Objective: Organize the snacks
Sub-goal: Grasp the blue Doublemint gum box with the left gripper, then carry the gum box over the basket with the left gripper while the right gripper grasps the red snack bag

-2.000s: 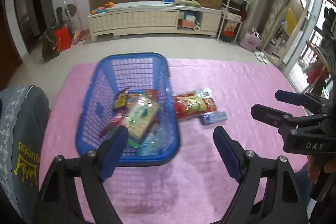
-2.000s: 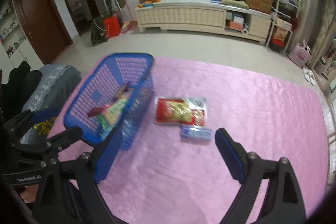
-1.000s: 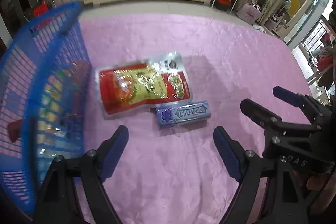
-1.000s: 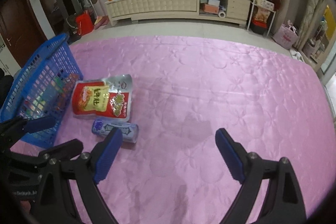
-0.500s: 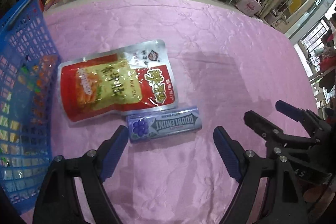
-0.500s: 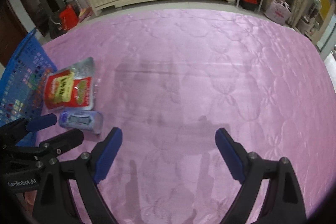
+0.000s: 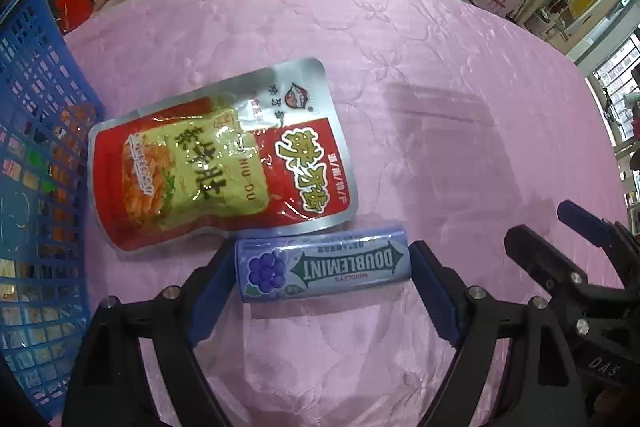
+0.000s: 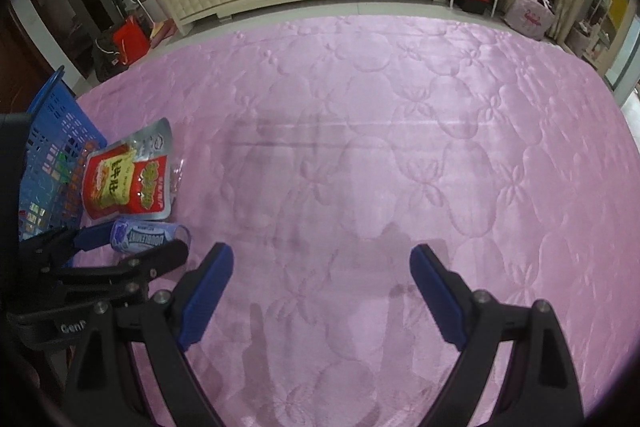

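Since half a second ago the left gripper (image 7: 322, 285) has dropped over the Doublemint gum pack (image 7: 323, 272), its jaws wide and bracketing the pack's two short ends, not yet squeezing. The pack lies flat on the pink quilt (image 7: 420, 75), just below the red snack pouch (image 7: 218, 163), near the blue basket (image 7: 38, 155) where it likely belongs. The right gripper (image 8: 320, 291) hangs open over bare quilt, out of the way.

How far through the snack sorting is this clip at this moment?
Done: several snacks already sit in the basket. In hand: the left gripper brackets the gum pack end to end, jaws not clearly closed. Left: gum and the red pouch lie on the cloth. The right gripper is open and empty.
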`<action>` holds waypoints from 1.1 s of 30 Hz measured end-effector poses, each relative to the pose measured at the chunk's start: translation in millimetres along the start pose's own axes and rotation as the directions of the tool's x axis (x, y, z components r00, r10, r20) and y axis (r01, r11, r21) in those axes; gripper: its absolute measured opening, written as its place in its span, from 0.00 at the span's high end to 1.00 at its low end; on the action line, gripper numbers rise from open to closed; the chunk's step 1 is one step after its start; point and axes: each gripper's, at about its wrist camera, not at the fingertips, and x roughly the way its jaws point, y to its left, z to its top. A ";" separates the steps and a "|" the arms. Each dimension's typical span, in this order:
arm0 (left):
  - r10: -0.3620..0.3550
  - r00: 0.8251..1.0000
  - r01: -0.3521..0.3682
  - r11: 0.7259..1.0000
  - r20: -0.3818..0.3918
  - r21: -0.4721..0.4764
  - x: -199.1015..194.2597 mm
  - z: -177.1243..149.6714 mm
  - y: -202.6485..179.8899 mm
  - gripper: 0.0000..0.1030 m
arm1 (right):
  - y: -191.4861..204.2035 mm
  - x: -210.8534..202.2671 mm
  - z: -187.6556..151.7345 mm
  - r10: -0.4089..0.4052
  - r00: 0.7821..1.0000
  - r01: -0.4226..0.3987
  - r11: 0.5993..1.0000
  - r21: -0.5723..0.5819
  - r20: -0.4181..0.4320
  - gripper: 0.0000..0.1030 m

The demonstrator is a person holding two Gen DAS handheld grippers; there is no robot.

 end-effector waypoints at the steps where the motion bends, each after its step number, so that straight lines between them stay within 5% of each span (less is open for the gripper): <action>1: 0.003 1.000 -0.003 1.000 0.002 -0.001 2.0 0.8 -0.1 0.20 | -1.1 0.7 0.0 -0.003 1.000 0.003 1.000 0.001 -0.003 0.10; 23: 0.005 0.993 -0.017 0.995 0.117 0.100 -43.6 -23.9 4.1 0.21 | 20.0 -10.5 -4.6 0.079 0.997 -0.079 0.997 -0.016 -0.013 0.10; 33: -0.044 0.956 -0.005 0.986 0.289 0.164 -130.4 -20.1 30.5 0.21 | 39.3 -34.7 12.4 0.054 0.998 -0.054 0.998 -0.011 0.025 0.10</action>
